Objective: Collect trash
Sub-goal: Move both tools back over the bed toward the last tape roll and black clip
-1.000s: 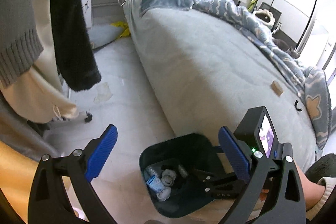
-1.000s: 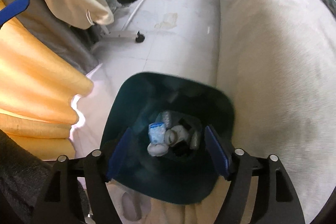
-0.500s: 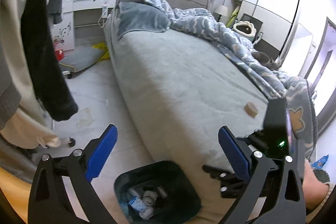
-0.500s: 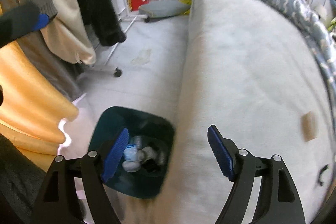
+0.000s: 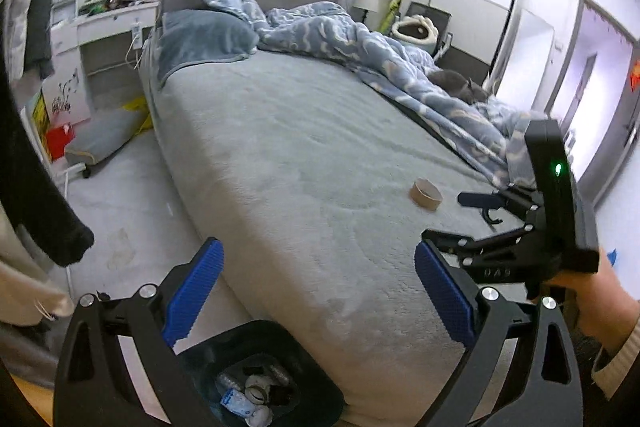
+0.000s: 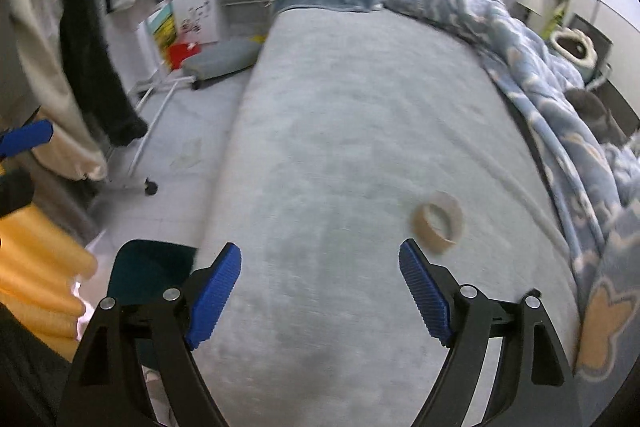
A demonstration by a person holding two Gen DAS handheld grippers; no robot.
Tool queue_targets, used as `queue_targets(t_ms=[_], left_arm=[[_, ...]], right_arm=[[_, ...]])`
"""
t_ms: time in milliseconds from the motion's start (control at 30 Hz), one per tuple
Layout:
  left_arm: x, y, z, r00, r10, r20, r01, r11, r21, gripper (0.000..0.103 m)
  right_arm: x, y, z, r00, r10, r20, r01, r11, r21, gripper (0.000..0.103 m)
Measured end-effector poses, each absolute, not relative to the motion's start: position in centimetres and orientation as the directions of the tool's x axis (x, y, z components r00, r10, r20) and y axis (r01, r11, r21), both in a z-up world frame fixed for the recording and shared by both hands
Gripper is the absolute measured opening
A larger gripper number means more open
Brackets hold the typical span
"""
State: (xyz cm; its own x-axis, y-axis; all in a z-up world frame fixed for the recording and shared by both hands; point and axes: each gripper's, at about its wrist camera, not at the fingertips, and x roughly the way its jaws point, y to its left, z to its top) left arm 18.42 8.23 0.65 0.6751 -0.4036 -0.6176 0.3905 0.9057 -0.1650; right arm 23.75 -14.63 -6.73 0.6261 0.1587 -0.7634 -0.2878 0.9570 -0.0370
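The tape core [image 6: 438, 227], a short cardboard ring, lies on its side on the grey bed [image 6: 340, 147], toward the foot end and nearer the blanket side than the floor side. It sits alone on bare cover, apart from the rumpled blue blanket [image 6: 540, 87] that runs along the far edge.

In my right wrist view the core is ahead of the right gripper [image 6: 320, 291] and off to the right, just above the tip of the right-hand finger. It is not between the fingers and nothing touches it. The jaws stand wide with only bed cover between them, and they have just been opening further.

From the left wrist view I see the same core [image 5: 426, 194] beyond the left gripper [image 5: 316, 291], ahead and to the right of it, well apart. The left gripper is also spread wide and empty. The right gripper [image 5: 476, 201] shows here from the side, held by a hand [image 5: 592, 301] in a cream cuff, over the foot end of the bed; one blue finger tip points toward the core from the right, close to it but not touching.

The bin [image 5: 256, 371] stands on the floor against the near side of the bed, below the left gripper, with bottles and crumpled white bits inside. In the right view only its dark rim [image 6: 148, 271] shows at the bed's edge, left of the fingers.

Clothes [image 6: 80, 47] hang at the left. A grey cushion [image 6: 224, 59] lies on the floor by the head of the bed.
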Motion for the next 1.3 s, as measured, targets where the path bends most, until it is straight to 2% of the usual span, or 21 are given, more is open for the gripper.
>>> queue_targets(t_ms=[33, 67, 100, 500, 933, 1300], left_arm=[[18.4, 7.7, 0.6, 0.678, -0.397, -0.618, 0.395, 0.907, -0.149, 0.093], [18.5, 6.9, 0.5, 0.686, -0.378, -0.621, 0.391, 0.912, -0.123, 0.085], [18.6, 6.6, 0.5, 0.691, -0.367, -0.622, 0.386, 0.916, -0.111, 0.082], [20.0, 1.4, 0.2, 0.672, -0.391, -0.629, 0.460, 0.886, -0.060, 0.082], [23.2, -2.7, -1.6, 0.619, -0.458, -0.638, 0.513, 0.851, -0.113, 0.082], [24.5, -7.6, -3.2, 0.568, -0.493, -0.659, 0.579, 0.809, -0.106, 0.079]], right_arm=[[23.8, -15.2, -6.7, 0.630, 0.154, -0.761, -0.279, 0.960, -0.037, 0.082], [23.9, -15.9, -6.8, 0.633, 0.149, -0.760, -0.266, 0.963, -0.032, 0.082], [24.2, -16.2, -6.8, 0.633, 0.148, -0.760, -0.257, 0.966, -0.026, 0.082], [23.4, -22.7, -6.8, 0.709, 0.077, -0.701, -0.132, 0.991, -0.025, 0.083], [22.6, -28.8, -7.6, 0.757, 0.018, -0.653, -0.038, 0.999, -0.016, 0.084], [22.5, -33.4, -9.3, 0.745, 0.001, -0.667, 0.018, 1.000, 0.021, 0.084]])
